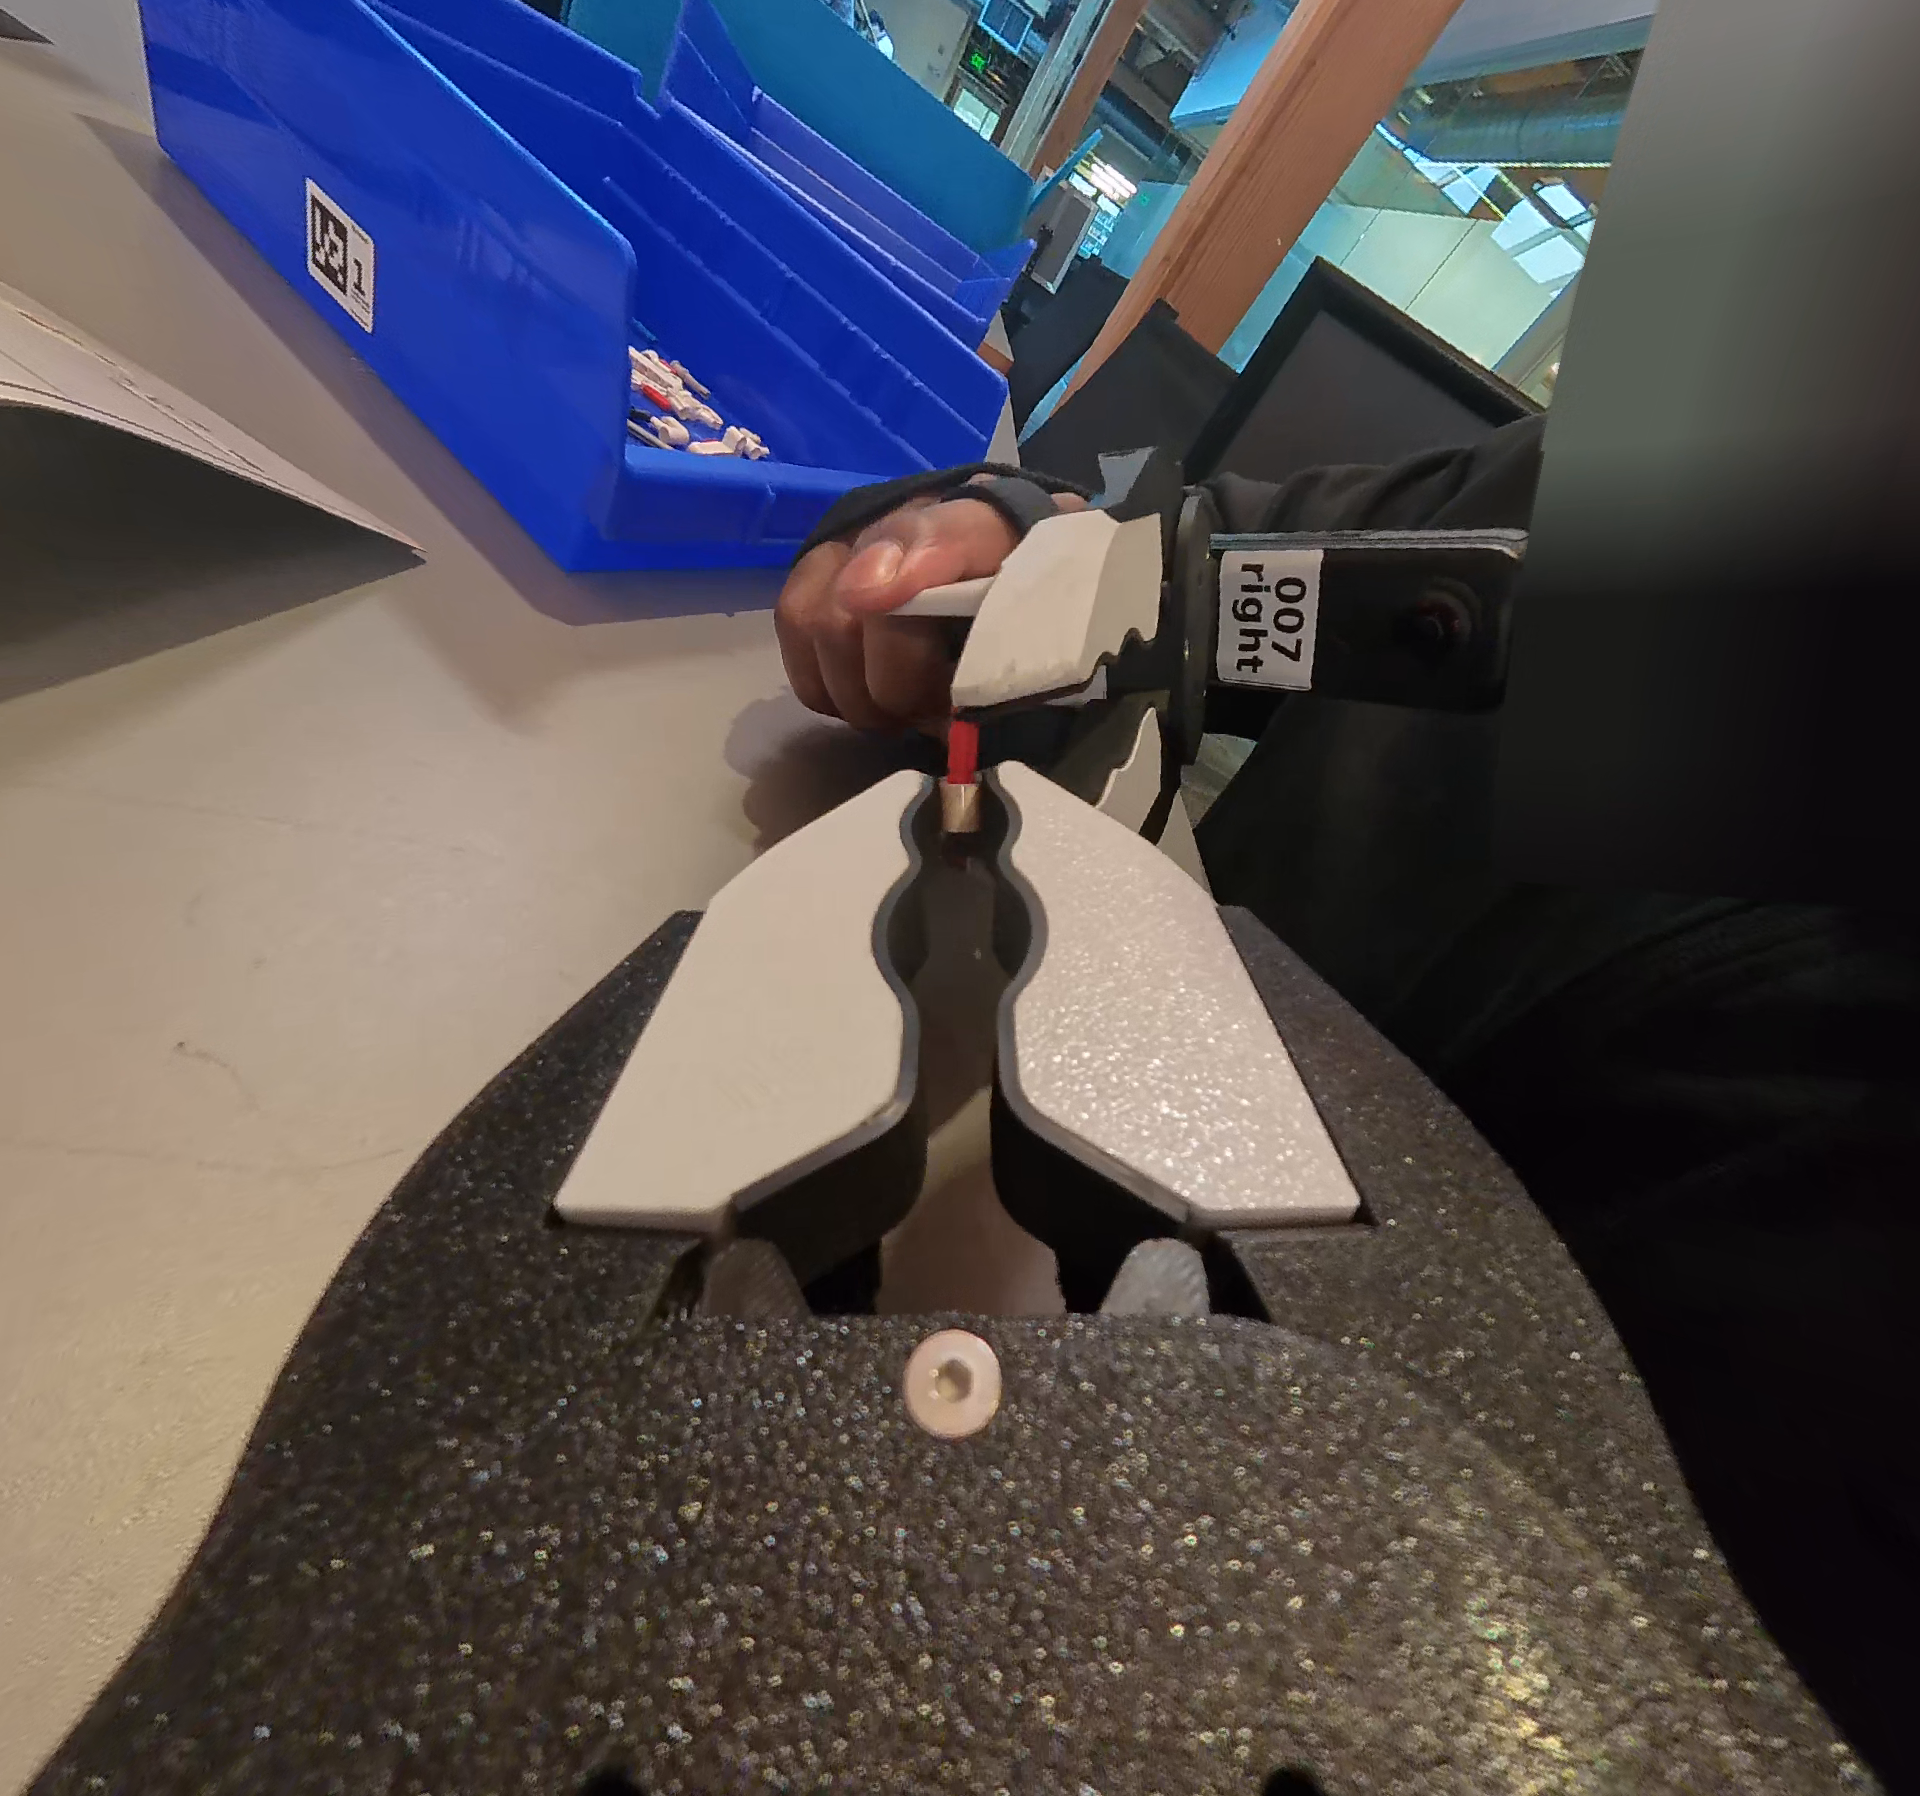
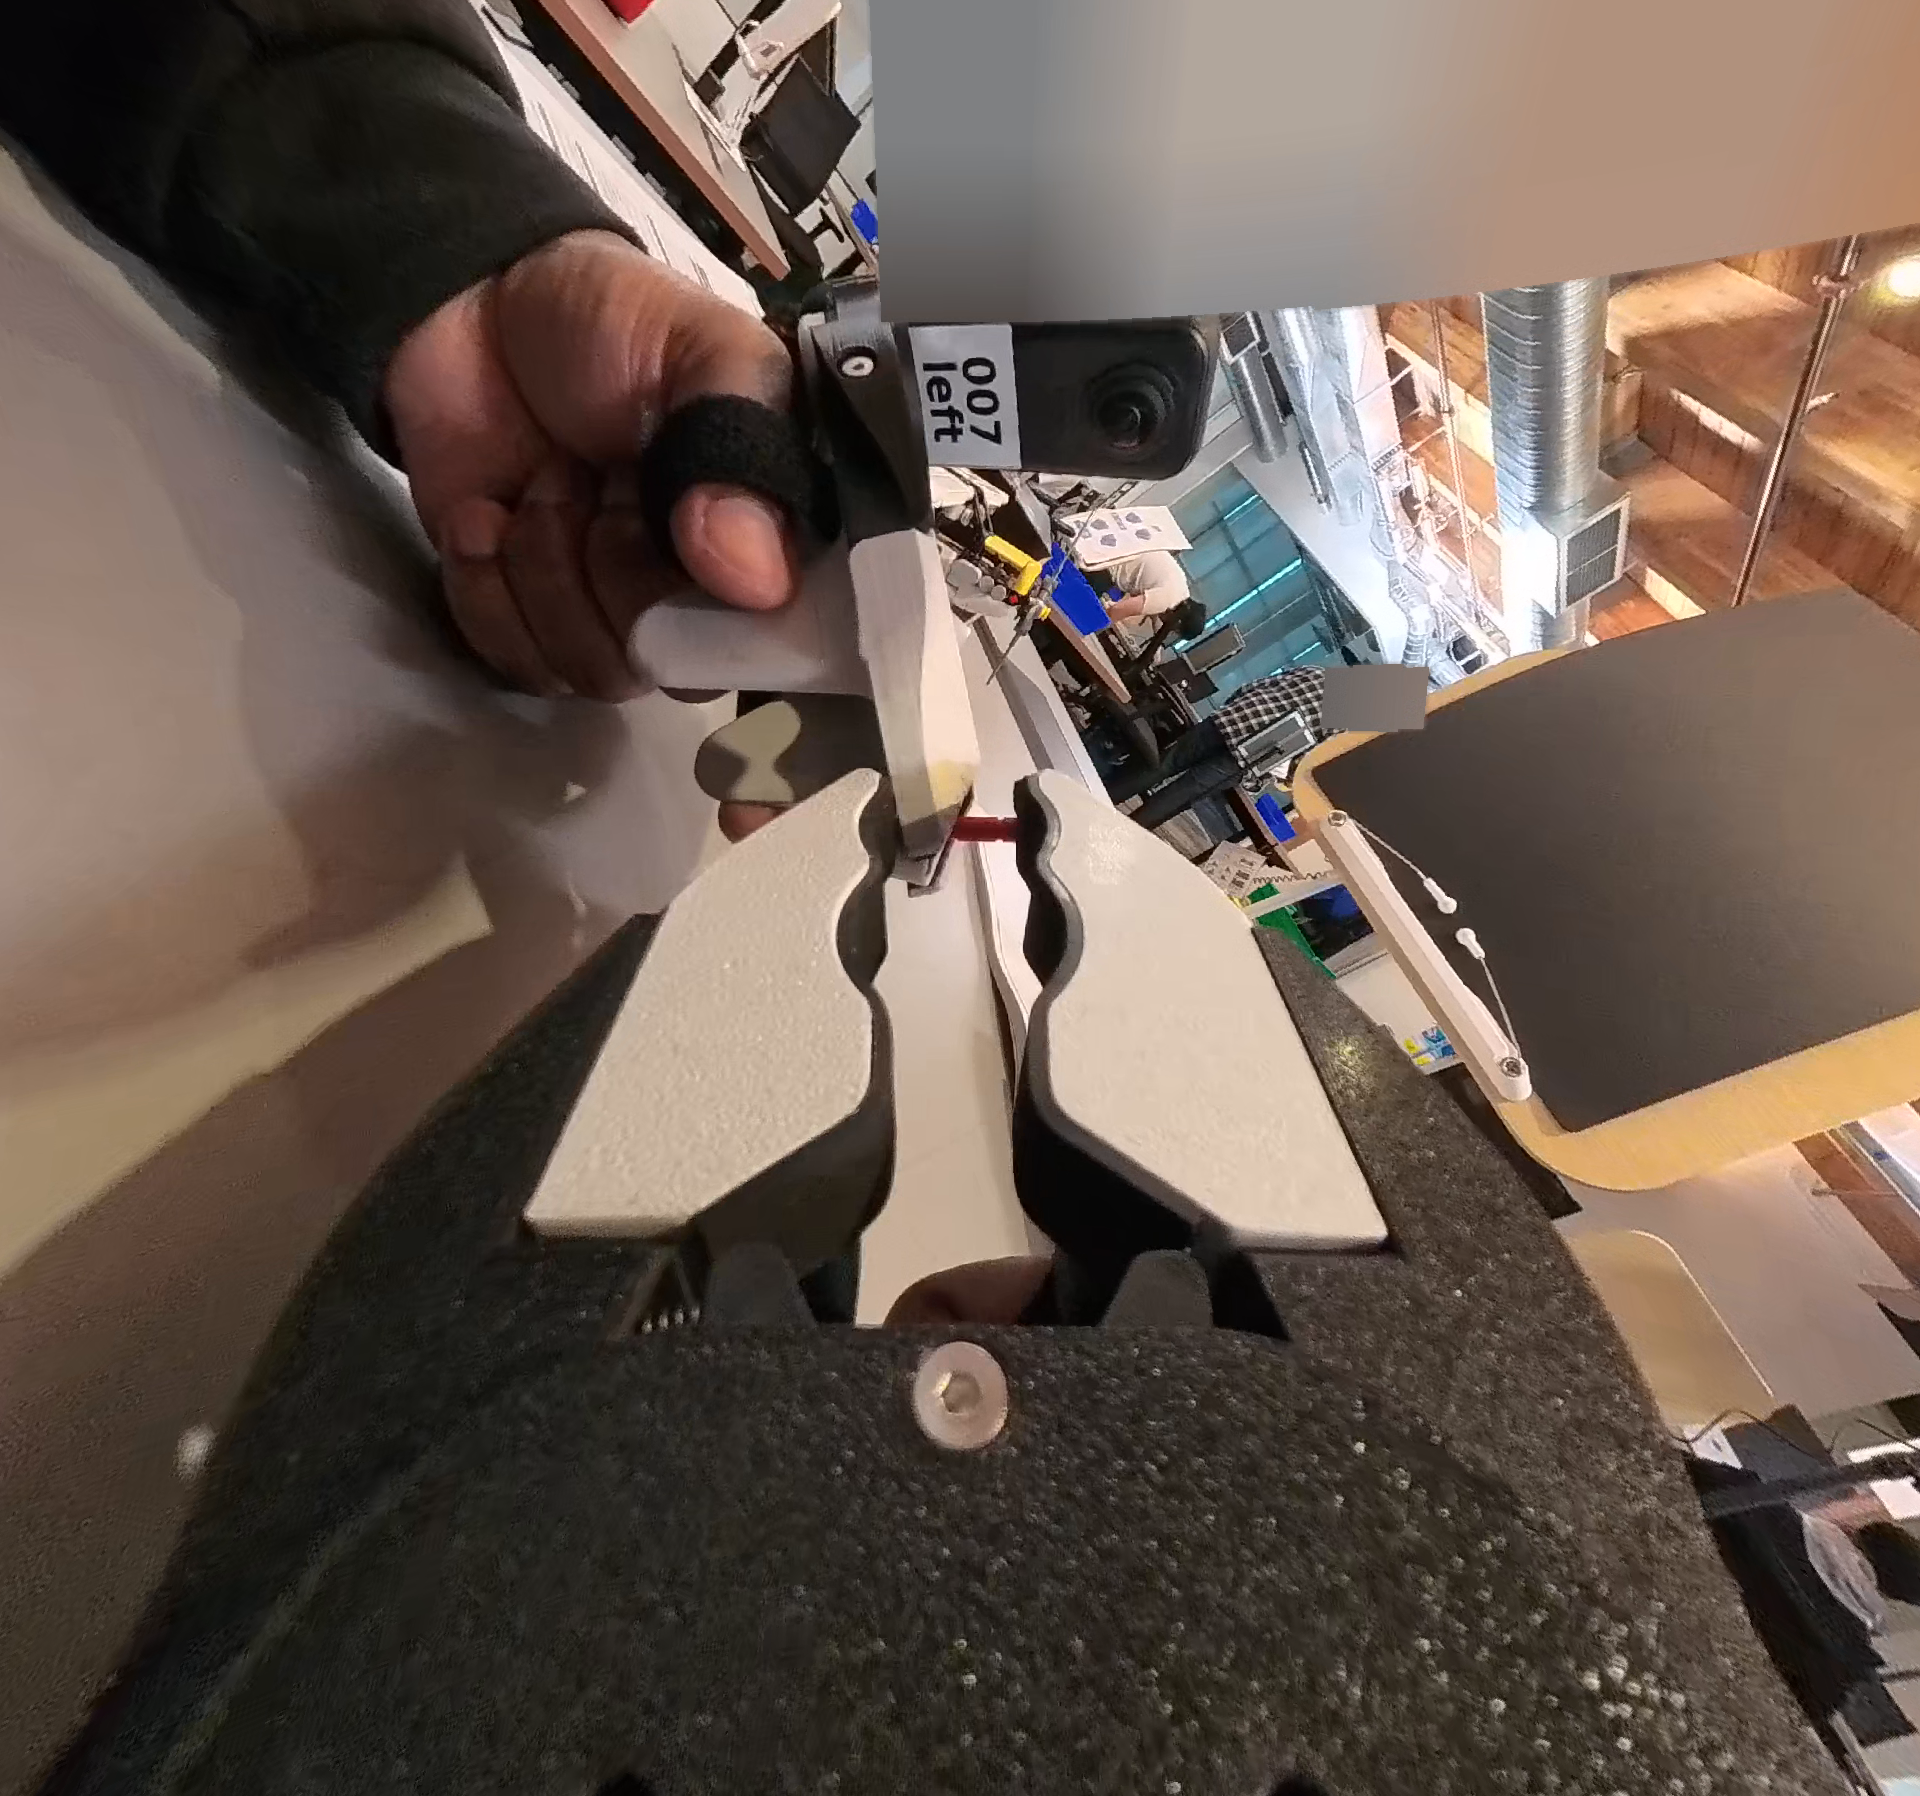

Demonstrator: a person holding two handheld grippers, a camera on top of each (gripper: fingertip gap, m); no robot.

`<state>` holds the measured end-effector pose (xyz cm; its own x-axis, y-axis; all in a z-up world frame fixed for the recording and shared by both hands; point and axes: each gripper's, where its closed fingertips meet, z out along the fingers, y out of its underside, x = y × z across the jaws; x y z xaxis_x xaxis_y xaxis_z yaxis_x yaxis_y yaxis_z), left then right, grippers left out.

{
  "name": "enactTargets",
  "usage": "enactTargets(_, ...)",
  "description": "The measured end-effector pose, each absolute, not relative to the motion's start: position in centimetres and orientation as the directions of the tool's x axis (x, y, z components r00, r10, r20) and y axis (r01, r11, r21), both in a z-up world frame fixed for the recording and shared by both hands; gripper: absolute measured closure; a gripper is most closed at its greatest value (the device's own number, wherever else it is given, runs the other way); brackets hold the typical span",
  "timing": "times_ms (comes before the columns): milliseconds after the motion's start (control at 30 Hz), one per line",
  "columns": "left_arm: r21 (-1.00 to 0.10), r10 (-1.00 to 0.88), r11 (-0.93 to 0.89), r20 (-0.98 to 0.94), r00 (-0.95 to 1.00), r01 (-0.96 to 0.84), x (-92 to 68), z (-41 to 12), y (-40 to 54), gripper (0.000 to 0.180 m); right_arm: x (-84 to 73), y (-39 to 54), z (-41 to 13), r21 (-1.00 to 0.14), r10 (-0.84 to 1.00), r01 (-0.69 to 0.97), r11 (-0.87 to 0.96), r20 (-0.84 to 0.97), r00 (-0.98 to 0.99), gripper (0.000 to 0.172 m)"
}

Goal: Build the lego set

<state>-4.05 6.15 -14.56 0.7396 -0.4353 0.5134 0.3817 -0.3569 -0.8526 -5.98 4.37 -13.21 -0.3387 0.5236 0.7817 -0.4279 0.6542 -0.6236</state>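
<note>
So in the left wrist view the left tool (image 1: 961,796) sits low centre with its jaws narrowed right down on a little beige sleeve (image 1: 961,808), and a red pin (image 1: 962,751) sticks out of that sleeve toward the top of the frame. The right tool (image 1: 971,707) comes in from the right edge with a hand (image 1: 868,624) wrapped round its trigger, and its tip meets the far end of the red pin. From the right wrist view, the right tool (image 2: 956,827) has its jaws a fair way apart, with the left tool's fingertip (image 2: 930,811) poking in between them; the pin (image 2: 992,829) runs sideways from that fingertip to the right pad, which looks to be touching its end. Can't really tell if the other pad presses anything. Upper left of the left wrist view there's a blue bin (image 1: 499,219) on the grey surface (image 1: 312,863), with small white and red parts (image 1: 681,411) lying inside.
</note>
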Motion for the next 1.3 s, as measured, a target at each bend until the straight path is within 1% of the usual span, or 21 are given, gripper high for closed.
enactTargets(167, -0.854, -0.433, -0.347, 0.513, 0.741, 0.389, -4.2, -14.4, 6.2, 0.173, -6.0, 4.4, -13.1, -0.605, 0.519, -0.435, 0.667, 0.796, -0.311, 0.149)
enactTargets(200, -0.851, -0.433, -0.339, 0.519, 0.737, 0.401, -4.3, -14.3, 6.2, 0.173, -5.9, 4.4, -13.0, -0.599, 0.516, -0.438, 0.670, 0.800, -0.305, 0.146)
enactTargets(233, -0.846, -0.430, -0.335, 0.530, 0.731, 0.415, -4.5, -14.2, 6.2, 0.173, -5.9, 4.4, -13.0, -0.593, 0.513, -0.440, 0.674, 0.805, -0.299, 0.139)
enactTargets(300, -0.834, -0.426, -0.330, 0.550, 0.719, 0.443, -4.8, -14.0, 6.1, 0.173, -6.0, 4.4, -12.9, -0.590, 0.515, -0.437, 0.679, 0.807, -0.290, 0.131)
enactTargets(467, -0.794, -0.444, -0.346, 0.608, 0.658, 0.500, -4.5, -13.6, 6.1, 0.173, -6.4, 4.7, -13.0, -0.588, 0.518, -0.417, 0.693, 0.809, -0.279, 0.129)
enactTargets(667, -0.734, -0.452, -0.369, 0.678, 0.579, 0.570, -4.3, -13.3, 6.1, 0.173, -6.3, 4.5, -12.8, -0.581, 0.517, -0.428, 0.692, 0.813, -0.268, 0.137)
enactTargets(833, -0.688, -0.445, -0.351, 0.719, 0.534, 0.635, -4.5, -12.9, 6.3, 0.173, -6.5, 4.9, -12.6, -0.619, 0.549, -0.407, 0.671, 0.784, -0.288, 0.139)
enactTargets(933, -0.664, -0.444, -0.315, 0.735, 0.513, 0.679, -5.1, -12.5, 6.4, 0.173, -6.5, 5.2, -12.5, -0.640, 0.560, -0.404, 0.654, 0.768, -0.310, 0.144)
enactTargets(967, -0.660, -0.445, -0.320, 0.738, 0.507, 0.680, -5.1, -12.6, 6.4, 0.173, -6.4, 5.3, -12.5, -0.639, 0.555, -0.407, 0.653, 0.769, -0.317, 0.156)
enactTargets(1167, -0.663, -0.435, -0.333, 0.739, 0.514, 0.670, -5.0, -12.8, 6.4, 0.173, -6.3, 5.3, -12.8, -0.617, 0.534, -0.414, 0.669, 0.787, -0.309, 0.156)
enactTargets(1300, -0.693, -0.431, -0.334, 0.715, 0.551, 0.638, -4.8, -13.0, 6.4, 0.173, -6.0, 5.2, -13.0, -0.599, 0.515, -0.424, 0.680, 0.801, -0.305, 0.155)
